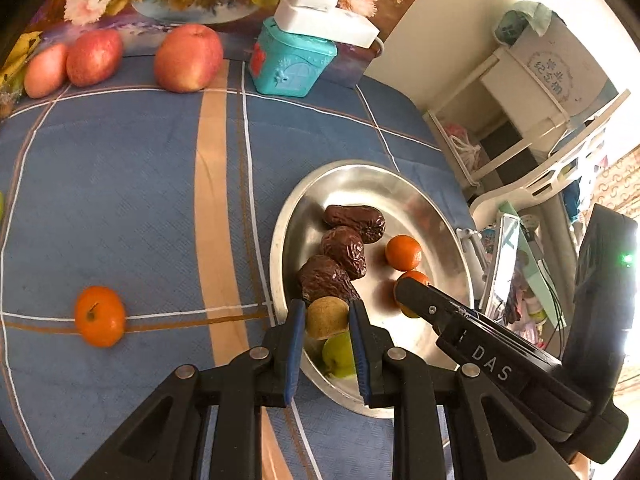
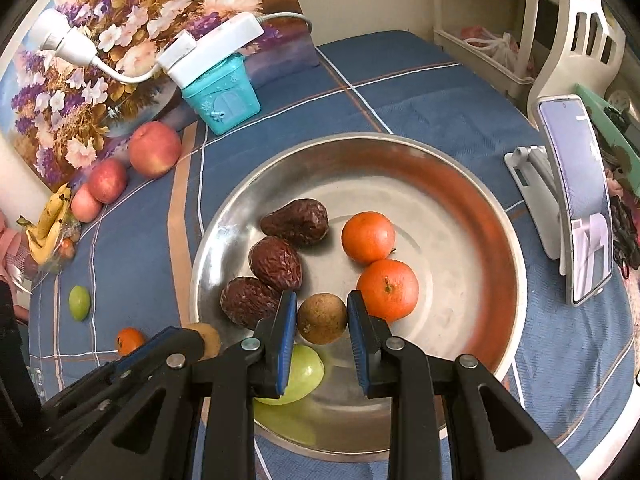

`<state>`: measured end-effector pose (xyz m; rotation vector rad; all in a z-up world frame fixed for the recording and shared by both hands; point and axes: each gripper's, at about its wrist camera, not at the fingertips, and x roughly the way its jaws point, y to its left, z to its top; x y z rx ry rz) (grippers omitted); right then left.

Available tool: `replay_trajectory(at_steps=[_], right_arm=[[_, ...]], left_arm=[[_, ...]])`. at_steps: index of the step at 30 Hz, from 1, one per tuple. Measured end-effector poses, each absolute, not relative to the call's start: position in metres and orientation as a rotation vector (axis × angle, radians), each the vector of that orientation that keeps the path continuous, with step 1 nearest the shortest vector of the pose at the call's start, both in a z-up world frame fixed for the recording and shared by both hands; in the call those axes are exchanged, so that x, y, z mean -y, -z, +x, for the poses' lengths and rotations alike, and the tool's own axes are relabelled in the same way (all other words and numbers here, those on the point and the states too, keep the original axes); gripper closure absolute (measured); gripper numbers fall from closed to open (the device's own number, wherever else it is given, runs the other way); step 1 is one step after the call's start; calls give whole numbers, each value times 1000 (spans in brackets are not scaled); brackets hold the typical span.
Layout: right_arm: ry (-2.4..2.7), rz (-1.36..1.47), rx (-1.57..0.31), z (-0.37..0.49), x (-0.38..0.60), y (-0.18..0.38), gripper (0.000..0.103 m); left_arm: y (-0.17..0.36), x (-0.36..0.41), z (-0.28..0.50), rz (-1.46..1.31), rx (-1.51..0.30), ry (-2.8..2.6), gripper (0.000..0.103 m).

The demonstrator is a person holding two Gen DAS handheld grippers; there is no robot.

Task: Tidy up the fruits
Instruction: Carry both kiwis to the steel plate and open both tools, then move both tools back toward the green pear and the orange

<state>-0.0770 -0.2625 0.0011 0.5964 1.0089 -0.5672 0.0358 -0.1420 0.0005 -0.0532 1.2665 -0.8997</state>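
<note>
Left gripper [image 1: 326, 314] low, fingers pointing forward, blue pads parted a little. Right gripper [image 2: 322, 308] close beside it, angled inward, blue pads equally parted.

Setting: a lived-in home room. I am working over a table wearing a blue plaid cloth [image 2: 440, 92], a floral painting [image 2: 100, 60] leaning behind it. A teal house-shaped tin [image 2: 224, 96] is carrying a white power strip [image 2: 212, 44]; white plastic shelving [image 1: 532, 128] (cluttered with bags) is standing alongside, a phone [image 2: 580, 200] sitting propped on its stand.
</note>
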Motion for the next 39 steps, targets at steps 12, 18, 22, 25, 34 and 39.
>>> replay_trajectory(at_steps=[12,18,22,25,34,39], right_arm=[[572,604,-1012,-77,263,-2,76],[568,601,-1020,-75,264,-1,75],[569,594,-1022,-74,263,-2,70],[568,585,-1022,-73,262,-2,69],[556,545,-1033,-66,253,-1,30],[554,521,-1046,-63,248,1,17]], left_arm=[[-4,139,38,-44,-1258,879,78],[-5,127,44,-10,-1246,768,49],[-2,117,51,-15,-1260,715,41],[0,109,56,21,-1273,616,22],[-2,76,69,100,-1222,394,0],[-3,72,71,144,-1197,351,0]])
